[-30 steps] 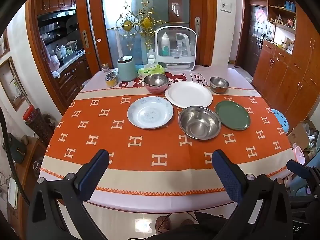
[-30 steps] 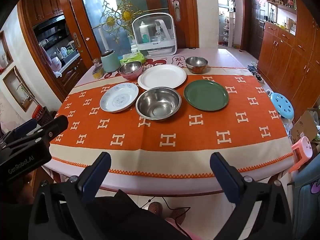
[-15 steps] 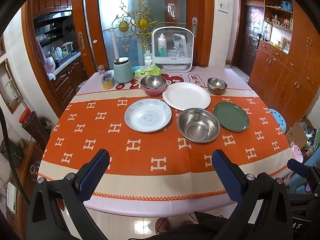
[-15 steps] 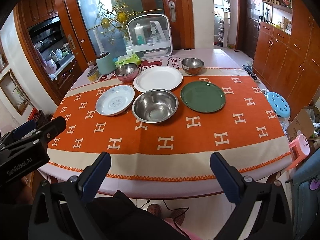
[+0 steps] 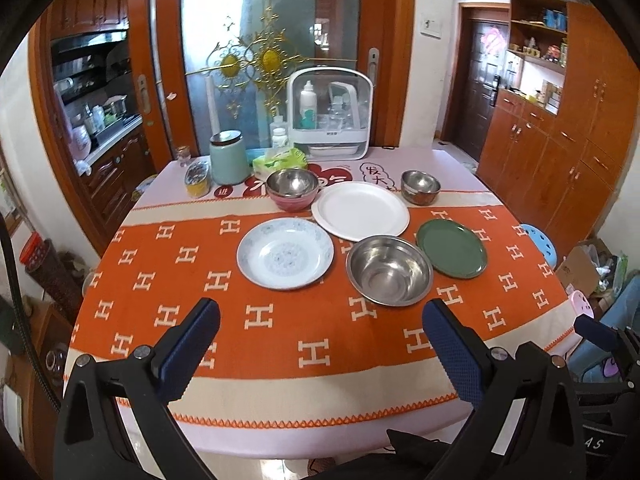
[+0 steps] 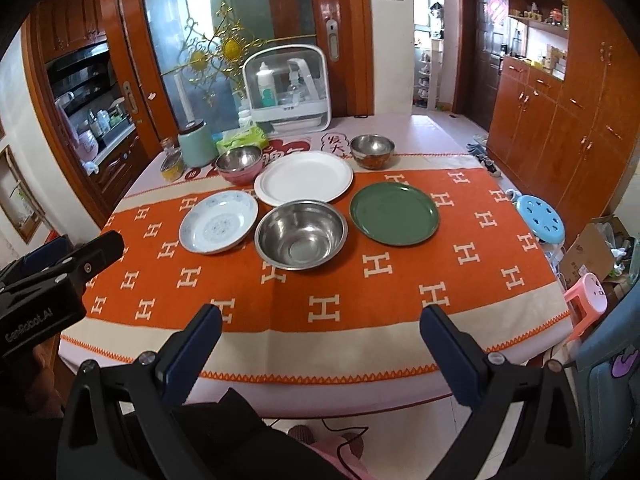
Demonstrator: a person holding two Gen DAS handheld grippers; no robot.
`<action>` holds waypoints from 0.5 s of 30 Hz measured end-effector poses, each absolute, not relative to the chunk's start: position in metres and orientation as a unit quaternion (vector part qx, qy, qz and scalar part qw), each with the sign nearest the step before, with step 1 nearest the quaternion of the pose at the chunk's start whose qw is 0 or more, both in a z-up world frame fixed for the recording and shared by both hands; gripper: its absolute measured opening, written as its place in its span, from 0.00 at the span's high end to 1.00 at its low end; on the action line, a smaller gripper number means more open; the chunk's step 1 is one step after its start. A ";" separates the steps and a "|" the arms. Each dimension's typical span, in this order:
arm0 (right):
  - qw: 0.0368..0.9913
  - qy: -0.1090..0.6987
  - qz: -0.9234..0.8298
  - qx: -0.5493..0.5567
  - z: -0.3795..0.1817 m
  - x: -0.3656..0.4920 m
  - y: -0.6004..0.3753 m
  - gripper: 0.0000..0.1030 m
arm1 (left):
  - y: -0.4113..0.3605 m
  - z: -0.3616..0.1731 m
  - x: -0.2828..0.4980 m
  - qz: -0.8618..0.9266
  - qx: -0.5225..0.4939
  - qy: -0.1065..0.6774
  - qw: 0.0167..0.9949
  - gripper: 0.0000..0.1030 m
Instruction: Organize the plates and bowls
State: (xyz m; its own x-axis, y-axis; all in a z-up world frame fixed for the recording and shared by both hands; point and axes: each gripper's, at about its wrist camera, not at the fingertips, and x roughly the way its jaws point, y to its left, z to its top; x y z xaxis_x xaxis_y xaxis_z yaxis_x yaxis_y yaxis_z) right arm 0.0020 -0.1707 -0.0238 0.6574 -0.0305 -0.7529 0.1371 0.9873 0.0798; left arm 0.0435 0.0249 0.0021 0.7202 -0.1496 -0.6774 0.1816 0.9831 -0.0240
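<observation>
- Left claw (image 5: 320,322) wide apart, holding nothing, hovering above the near edge of the tabletop (image 5: 280,372), pointing level toward the far edge.
- Right claw (image 6: 320,320) also wide apart, nothing between its blue pads (image 6: 452,356), held over the near edge, aimed at the dishes.
- In the right wrist view the left claw's black body shows off the near left corner, above the tabletop edge; the right claw's tip pokes in at the right side of the left wrist view.
- Neither claw touches any dish; both well apart from them.
- Big steel bowl (image 6: 300,234) sits mid-tabletop on the orange cloth (image 6: 360,292), upright.
- Patterned plate (image 6: 218,222) just left of the big steel bowl, rims near; cannot tell if touching.
- Green plate (image 6: 394,214) just right of the big steel bowl, flat on the cloth.
- White plate (image 6: 304,177) behind the big steel bowl, toward the far edge, straddling the cloth's far border.
- Pink bowl (image 6: 239,176) with a steel bowl nested inside, at the white plate's left, rims close.
- Small steel bowl (image 6: 372,150) to the right behind the white plate, standing alone.
- Along the far edge: green canister (image 6: 195,145), tissue pack (image 6: 242,138), white bottle box (image 6: 286,88).
- Dark clothing of the person shows below the near edge.
</observation>
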 end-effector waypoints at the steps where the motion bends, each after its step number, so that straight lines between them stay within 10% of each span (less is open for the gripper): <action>1: 0.908 0.410 -0.050 0.069 -0.024 0.002 -0.170 0.03 | 0.025 0.002 0.045 -0.092 0.026 0.365 0.926 0.02; 15: 0.910 0.388 -0.093 0.110 -0.016 0.019 -0.179 0.03 | 0.030 0.015 0.086 -0.120 0.042 0.389 0.912 0.02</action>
